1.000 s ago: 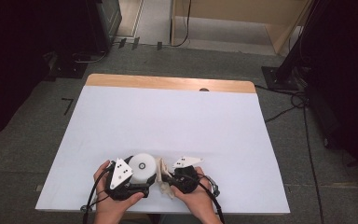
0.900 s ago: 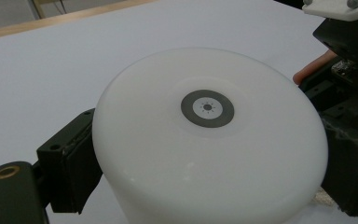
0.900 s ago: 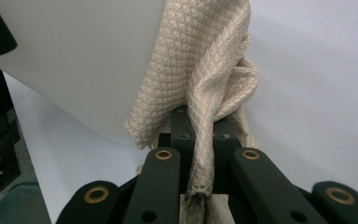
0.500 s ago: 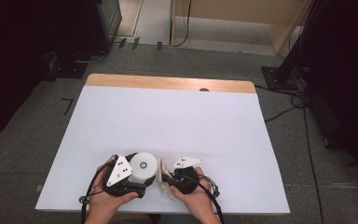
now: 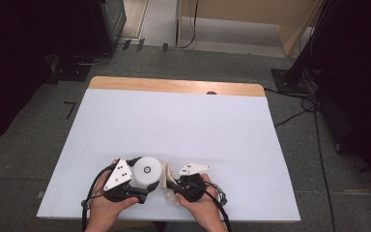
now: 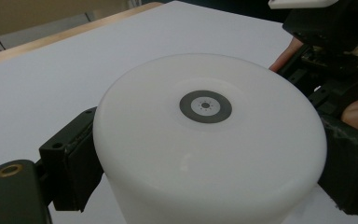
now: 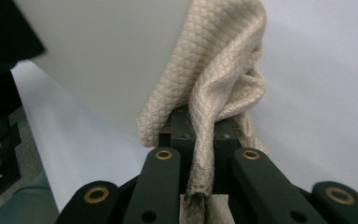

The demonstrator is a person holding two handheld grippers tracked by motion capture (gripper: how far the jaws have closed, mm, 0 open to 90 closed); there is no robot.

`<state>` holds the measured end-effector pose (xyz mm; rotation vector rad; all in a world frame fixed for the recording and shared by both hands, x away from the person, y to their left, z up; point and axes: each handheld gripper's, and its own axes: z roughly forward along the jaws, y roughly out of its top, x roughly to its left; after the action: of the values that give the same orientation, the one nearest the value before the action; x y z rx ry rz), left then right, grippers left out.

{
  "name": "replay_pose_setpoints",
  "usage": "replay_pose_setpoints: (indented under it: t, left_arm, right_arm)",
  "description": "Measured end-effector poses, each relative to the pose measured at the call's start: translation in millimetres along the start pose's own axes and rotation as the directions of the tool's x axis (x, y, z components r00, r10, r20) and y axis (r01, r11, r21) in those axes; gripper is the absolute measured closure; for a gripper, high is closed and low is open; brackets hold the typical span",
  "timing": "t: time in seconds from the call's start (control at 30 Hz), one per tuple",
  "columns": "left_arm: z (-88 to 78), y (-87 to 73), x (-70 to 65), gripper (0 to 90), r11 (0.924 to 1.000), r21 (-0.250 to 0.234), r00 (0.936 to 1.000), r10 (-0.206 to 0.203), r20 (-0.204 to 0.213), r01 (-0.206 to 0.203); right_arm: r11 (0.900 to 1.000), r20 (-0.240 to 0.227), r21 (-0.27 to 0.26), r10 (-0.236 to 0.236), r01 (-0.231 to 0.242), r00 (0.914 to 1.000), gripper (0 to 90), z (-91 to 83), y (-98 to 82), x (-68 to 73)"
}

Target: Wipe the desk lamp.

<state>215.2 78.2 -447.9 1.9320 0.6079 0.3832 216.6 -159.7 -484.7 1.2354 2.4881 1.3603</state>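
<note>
While the left gripper (image 5: pixel 142 186) clamps the white pot (image 6: pixel 205 140) between its jaws near the table (image 5: pixel 183 121)'s front edge, the right gripper (image 7: pixel 200 135) is closed tight on a beige cloth (image 7: pixel 214 79). That cloth seems to press against the pot's side.

one white round container (image 5: pixel 147 170), one beige quilted cloth (image 7: pixel 214 84), two grippers, one table (image 5: pixel 174 121)

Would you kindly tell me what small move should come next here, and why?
Probably rub the beige cloth along the white cylinder's side: the left gripper clamps the cylinder, and the right gripper pinches the cloth already pressed against its wall.
</note>
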Motion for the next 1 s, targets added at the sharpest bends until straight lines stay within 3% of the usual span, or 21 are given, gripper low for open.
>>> replay_pose_setpoints:
  t: [0.23,0.47,0.53,0.67,0.83,1.0]
  left_arm:
    - [0.5,-1.1,0.6,8.5,0.9999,-0.001,0.9999,-0.011,0.004,0.011]
    - [1.3,-2.0,1.4,8.2,0.9998,-0.004,0.9998,-0.018,0.011,0.018]
    - [1.3,-1.8,0.9,8.2,0.9998,-0.003,0.9998,-0.018,0.008,0.018]
    - [1.5,-1.6,0.3,8.2,0.9999,-0.001,0.9998,-0.017,0.006,0.017]
    - [1.3,-1.5,0.2,8.2,0.9999,0.000,0.9999,-0.015,0.006,0.015]
    - [1.3,-1.4,0.4,8.3,0.9999,0.001,0.9999,-0.014,0.007,0.014]
  right_arm:
    - [0.998,0.003,-0.054,-0.014,0.015,0.9999,84.7,-13.1,11.2,8.6]
    - [0.987,-0.009,-0.157,-0.042,0.040,0.9991,84.8,-34.5,24.5,17.2]
    - [0.985,-0.006,-0.166,-0.046,0.044,0.9989,84.8,-36.2,25.5,18.5]
    - [0.990,-0.004,-0.136,-0.045,0.044,0.9990,84.8,-30.7,22.3,15.6]
    - [0.998,-0.009,-0.054,-0.010,0.009,0.9999,84.8,-12.4,10.6,5.6]
    - [1.000,-0.004,0.003,0.012,-0.012,0.9999,84.8,1.7,-0.2,-0.1]
